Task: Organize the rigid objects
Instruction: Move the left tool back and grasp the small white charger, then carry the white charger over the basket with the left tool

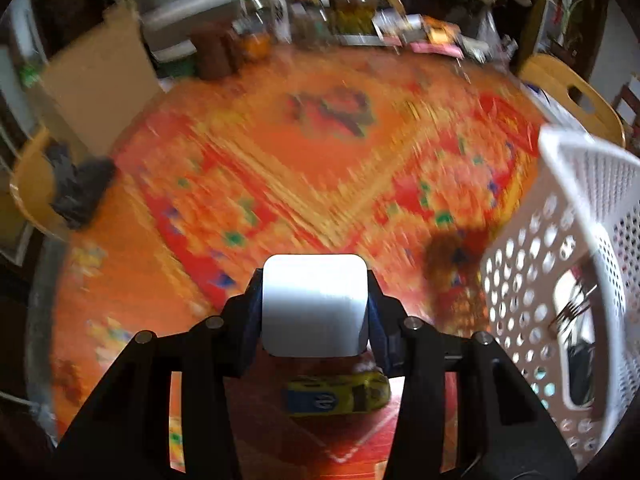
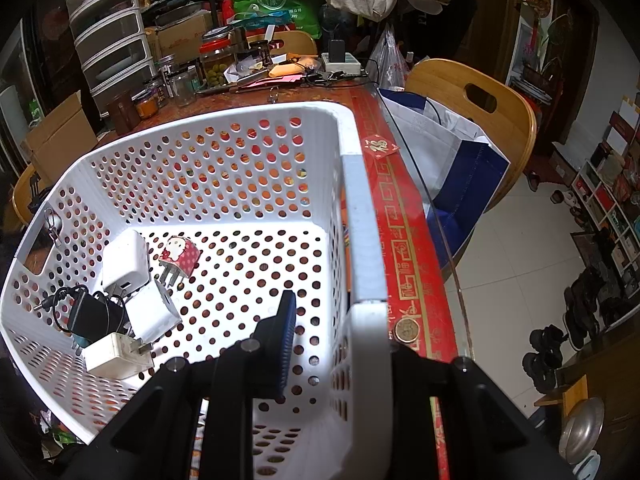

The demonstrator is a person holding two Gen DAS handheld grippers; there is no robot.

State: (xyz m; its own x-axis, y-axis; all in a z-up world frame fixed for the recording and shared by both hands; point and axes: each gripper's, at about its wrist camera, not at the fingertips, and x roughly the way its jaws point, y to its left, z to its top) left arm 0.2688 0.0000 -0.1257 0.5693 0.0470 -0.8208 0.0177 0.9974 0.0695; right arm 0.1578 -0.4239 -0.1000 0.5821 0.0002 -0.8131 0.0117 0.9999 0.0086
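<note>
My left gripper (image 1: 316, 308) is shut on a white charger block (image 1: 315, 304) and holds it above the orange patterned tablecloth (image 1: 280, 160); that view is motion-blurred. The white perforated basket (image 1: 568, 216) stands to its right. My right gripper (image 2: 340, 340) is shut on the basket's right wall (image 2: 366, 248), one blue-padded finger (image 2: 285, 344) inside. In the basket lie several chargers: a white cube (image 2: 124, 262), a pink dotted plug (image 2: 179, 258), a black adapter with cable (image 2: 90, 314) and a flat white plug (image 2: 116, 356).
A yellow packet (image 1: 336, 394) lies on the table under the left gripper. Jars, drawers (image 2: 110, 36) and clutter line the table's far edge. Wooden chairs (image 2: 472, 100) stand at the right and at the left (image 1: 32, 188). A coin (image 2: 407, 330) lies by the table's glass edge.
</note>
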